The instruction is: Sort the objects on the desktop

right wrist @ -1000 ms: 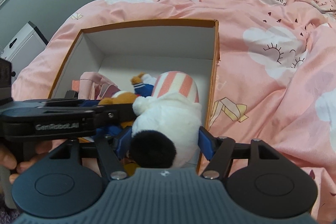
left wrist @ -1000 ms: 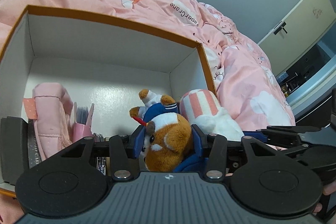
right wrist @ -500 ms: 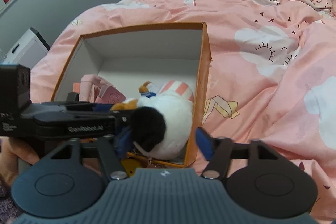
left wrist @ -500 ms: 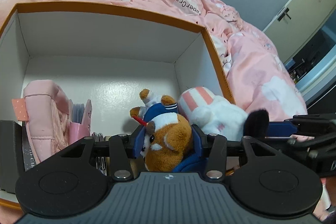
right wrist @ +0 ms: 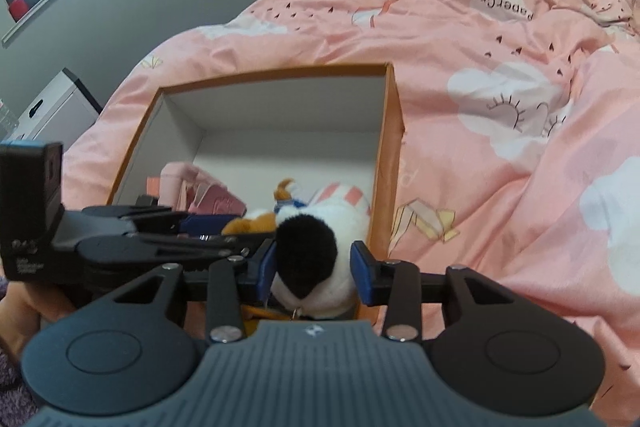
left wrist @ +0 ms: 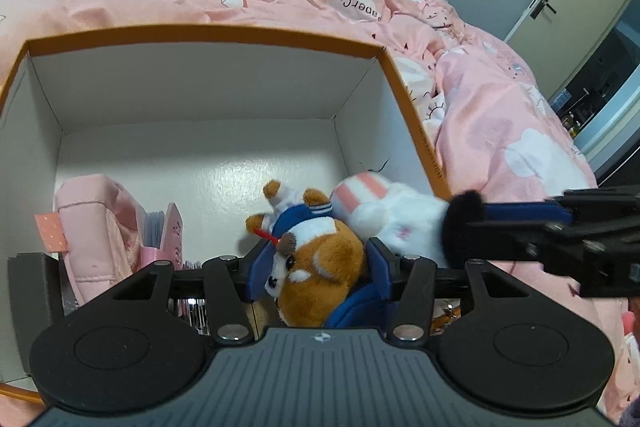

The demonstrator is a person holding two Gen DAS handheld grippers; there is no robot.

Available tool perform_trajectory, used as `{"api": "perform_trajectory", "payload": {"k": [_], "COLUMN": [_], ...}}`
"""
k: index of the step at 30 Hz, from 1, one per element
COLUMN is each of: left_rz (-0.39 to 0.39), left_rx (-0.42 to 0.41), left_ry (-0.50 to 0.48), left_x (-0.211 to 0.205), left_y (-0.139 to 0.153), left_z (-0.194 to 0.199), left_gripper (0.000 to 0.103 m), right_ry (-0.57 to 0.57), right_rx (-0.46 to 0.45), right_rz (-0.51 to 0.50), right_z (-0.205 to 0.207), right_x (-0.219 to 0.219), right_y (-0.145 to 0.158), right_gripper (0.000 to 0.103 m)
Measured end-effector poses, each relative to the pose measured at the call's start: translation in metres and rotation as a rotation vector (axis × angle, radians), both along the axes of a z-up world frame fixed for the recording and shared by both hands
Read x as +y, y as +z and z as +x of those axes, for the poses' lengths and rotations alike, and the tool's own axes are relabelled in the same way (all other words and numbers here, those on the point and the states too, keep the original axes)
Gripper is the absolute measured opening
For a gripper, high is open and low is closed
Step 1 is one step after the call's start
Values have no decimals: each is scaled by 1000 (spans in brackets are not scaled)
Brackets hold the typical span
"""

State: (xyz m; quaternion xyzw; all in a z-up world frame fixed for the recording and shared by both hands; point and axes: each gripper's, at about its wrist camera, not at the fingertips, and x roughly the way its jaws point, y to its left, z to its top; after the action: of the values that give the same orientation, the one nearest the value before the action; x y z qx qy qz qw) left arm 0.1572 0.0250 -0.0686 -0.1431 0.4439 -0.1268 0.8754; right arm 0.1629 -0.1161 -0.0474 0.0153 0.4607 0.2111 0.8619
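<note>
My left gripper point(left wrist: 316, 269) was clamped on the brown plush dog point(left wrist: 320, 267), holding it low inside the orange box point(left wrist: 200, 31) on the bed point(left wrist: 500, 115). My right gripper point(right wrist: 314, 273) stood around the white plush point(right wrist: 320, 251) at its black end, blue pads just beside it; whether they pressed it I couldn't tell. A pink pouch point(left wrist: 96, 227) sat against the box's left wall.

Orange-rimmed white box point(left wrist: 208, 35); brown-white plush point(left wrist: 320, 263); white plush point(right wrist: 320, 227), pink stripes, black tuft; pink cloud-print quilt point(right wrist: 500, 147).
</note>
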Motion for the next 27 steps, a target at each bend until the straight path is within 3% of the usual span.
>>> {"api": "perform_trajectory", "payload": {"k": [3, 5, 7, 15, 27], "left_rz": [-8, -31, -58, -30, 31], "left_rx": [-11, -7, 11, 44, 95], "left_ry": [-5, -23, -39, -94, -138], "left_x": [5, 7, 9, -2, -9], "left_y": [9, 12, 11, 4, -7], "left_z": [-6, -7, -6, -2, 3], "left_gripper": [57, 40, 32, 21, 18], "right_ry": [-2, 4, 5, 16, 79], "right_rx": [-22, -9, -7, 35, 40], "right_rz": [4, 18, 8, -92, -268], "right_z": [5, 10, 14, 15, 9], "right_x": [2, 5, 9, 20, 41], "right_y": [0, -2, -6, -22, -44], "right_gripper": [38, 32, 31, 27, 27]}}
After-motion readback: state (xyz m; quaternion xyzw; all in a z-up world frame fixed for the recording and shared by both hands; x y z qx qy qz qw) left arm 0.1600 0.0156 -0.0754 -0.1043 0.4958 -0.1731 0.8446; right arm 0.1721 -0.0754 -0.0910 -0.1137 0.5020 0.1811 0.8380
